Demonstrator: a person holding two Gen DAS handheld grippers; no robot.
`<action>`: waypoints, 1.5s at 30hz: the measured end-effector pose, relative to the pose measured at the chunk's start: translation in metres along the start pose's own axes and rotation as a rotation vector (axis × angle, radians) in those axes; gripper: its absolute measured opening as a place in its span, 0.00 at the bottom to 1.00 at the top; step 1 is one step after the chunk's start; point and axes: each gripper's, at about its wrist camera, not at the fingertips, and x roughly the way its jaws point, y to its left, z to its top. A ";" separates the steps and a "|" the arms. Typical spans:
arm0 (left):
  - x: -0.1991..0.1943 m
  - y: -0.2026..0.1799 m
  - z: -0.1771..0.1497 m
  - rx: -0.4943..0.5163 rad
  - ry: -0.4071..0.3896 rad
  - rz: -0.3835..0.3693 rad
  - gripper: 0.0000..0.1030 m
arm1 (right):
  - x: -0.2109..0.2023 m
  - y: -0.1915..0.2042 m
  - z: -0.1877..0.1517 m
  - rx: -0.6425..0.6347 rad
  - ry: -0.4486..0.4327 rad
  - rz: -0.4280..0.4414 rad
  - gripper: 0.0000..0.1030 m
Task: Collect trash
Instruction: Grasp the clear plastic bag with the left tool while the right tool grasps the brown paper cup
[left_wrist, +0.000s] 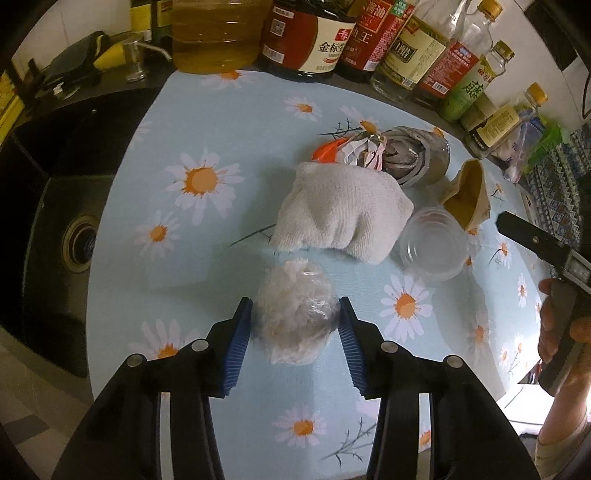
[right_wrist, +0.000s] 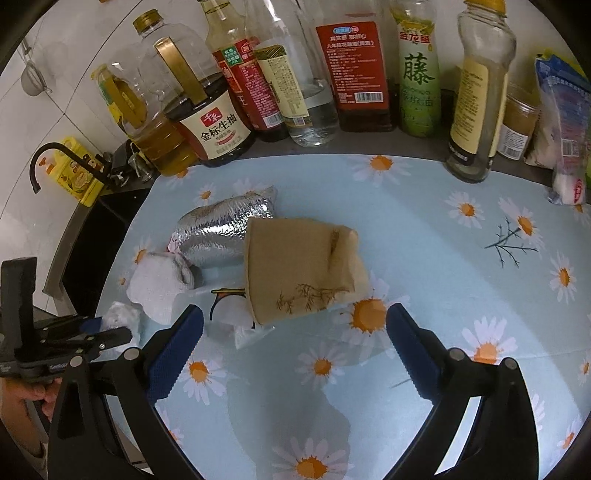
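Note:
A crumpled clear plastic ball (left_wrist: 297, 314) lies on the daisy cloth between the blue pads of my left gripper (left_wrist: 295, 314), and both pads touch its sides. Beyond it lie a white towel (left_wrist: 340, 214), a clear plastic cup (left_wrist: 434, 245), a crushed brown paper cup (left_wrist: 467, 195) and a silver foil bag (left_wrist: 417, 155) with paper scraps. My right gripper (right_wrist: 295, 332) is open and empty, just short of the brown paper cup (right_wrist: 303, 266). The foil bag (right_wrist: 225, 229), the towel (right_wrist: 162, 284) and the left gripper (right_wrist: 94, 330) show at its left.
A row of oil and sauce bottles (left_wrist: 369, 40) stands along the back of the counter. A black sink (left_wrist: 62, 206) with a drain lies to the left of the cloth. Snack bags (right_wrist: 561, 122) sit at the far right.

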 end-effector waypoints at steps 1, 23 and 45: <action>-0.002 0.001 -0.002 -0.008 -0.002 -0.001 0.43 | 0.002 0.000 0.001 -0.001 0.003 0.001 0.95; -0.022 0.016 -0.052 -0.177 0.012 0.022 0.43 | 0.044 -0.009 0.023 -0.003 0.076 0.041 0.77; -0.046 0.011 -0.067 -0.134 -0.036 0.003 0.43 | 0.001 -0.006 -0.005 0.035 0.007 0.015 0.75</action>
